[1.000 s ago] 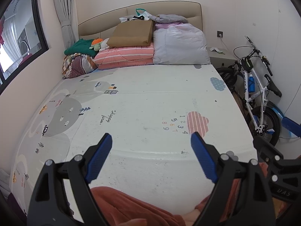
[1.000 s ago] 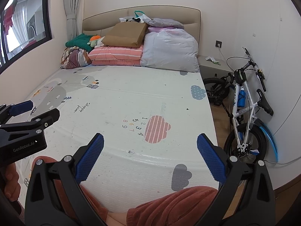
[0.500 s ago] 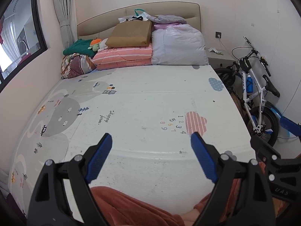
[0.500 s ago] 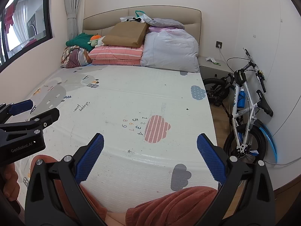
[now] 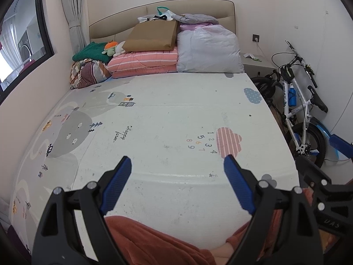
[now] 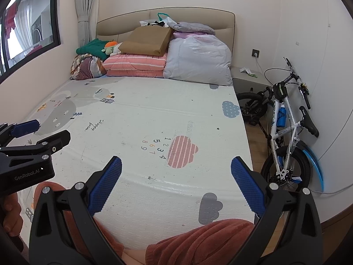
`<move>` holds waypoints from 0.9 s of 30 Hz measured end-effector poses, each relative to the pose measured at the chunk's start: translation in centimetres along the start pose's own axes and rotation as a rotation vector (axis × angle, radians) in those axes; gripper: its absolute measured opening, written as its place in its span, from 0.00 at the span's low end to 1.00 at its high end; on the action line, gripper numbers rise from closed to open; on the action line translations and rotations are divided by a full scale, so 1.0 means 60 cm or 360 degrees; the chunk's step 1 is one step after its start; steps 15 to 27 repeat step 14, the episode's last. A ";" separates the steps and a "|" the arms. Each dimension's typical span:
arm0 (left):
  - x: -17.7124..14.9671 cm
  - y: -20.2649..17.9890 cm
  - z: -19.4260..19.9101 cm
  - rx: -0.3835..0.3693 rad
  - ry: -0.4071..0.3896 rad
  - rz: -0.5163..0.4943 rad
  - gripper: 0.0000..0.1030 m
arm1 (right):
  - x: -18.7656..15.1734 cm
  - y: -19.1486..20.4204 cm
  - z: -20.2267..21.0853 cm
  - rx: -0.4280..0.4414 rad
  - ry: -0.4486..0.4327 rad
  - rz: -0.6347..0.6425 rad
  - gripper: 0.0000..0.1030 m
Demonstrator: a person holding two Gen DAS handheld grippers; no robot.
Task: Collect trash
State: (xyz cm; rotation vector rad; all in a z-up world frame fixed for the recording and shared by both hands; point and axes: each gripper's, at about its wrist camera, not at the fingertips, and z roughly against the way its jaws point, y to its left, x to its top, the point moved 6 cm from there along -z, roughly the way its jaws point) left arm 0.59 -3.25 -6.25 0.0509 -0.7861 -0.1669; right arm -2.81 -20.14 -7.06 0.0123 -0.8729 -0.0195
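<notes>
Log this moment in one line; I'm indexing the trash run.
stage: before pickup | left gripper: open, empty | right gripper: open, empty | below: play mat on bed | trash: none seen on mat

One bed [image 5: 167, 114] is seen, covered by one printed play mat [image 6: 141, 119]. Against the one headboard [image 5: 198, 4], one grey bagged pillow [image 5: 207, 48], one striped pink quilt [image 5: 143, 64], one brown folded cover [image 5: 152, 36], one green garment [image 5: 90, 52] and one soft toy [image 5: 111, 47] are counted. Two bicycles appear to be parked at the wall, one white [image 6: 286, 119] and one dark [image 6: 253, 108], though the second is largely hidden. One wall socket [image 6: 255, 53] and one window [image 6: 26, 26] are shown.
</notes>
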 end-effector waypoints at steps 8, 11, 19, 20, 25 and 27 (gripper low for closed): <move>-0.003 0.000 -0.002 -0.0028 0.0011 0.0031 0.83 | -0.001 -0.001 0.001 0.0007 -0.0003 0.0001 0.93; -0.005 -0.002 -0.002 -0.0018 0.0015 0.0037 0.83 | -0.001 0.000 0.001 0.0004 -0.0002 -0.0001 0.93; -0.005 -0.005 -0.001 -0.0022 0.0013 0.0035 0.83 | -0.001 -0.002 0.000 0.0004 -0.0004 -0.0004 0.93; -0.005 -0.005 -0.001 -0.0022 0.0013 0.0035 0.83 | -0.001 -0.002 0.000 0.0004 -0.0004 -0.0004 0.93; -0.005 -0.005 -0.001 -0.0022 0.0013 0.0035 0.83 | -0.001 -0.002 0.000 0.0004 -0.0004 -0.0004 0.93; -0.005 -0.005 -0.001 -0.0022 0.0013 0.0035 0.83 | -0.001 -0.002 0.000 0.0004 -0.0004 -0.0004 0.93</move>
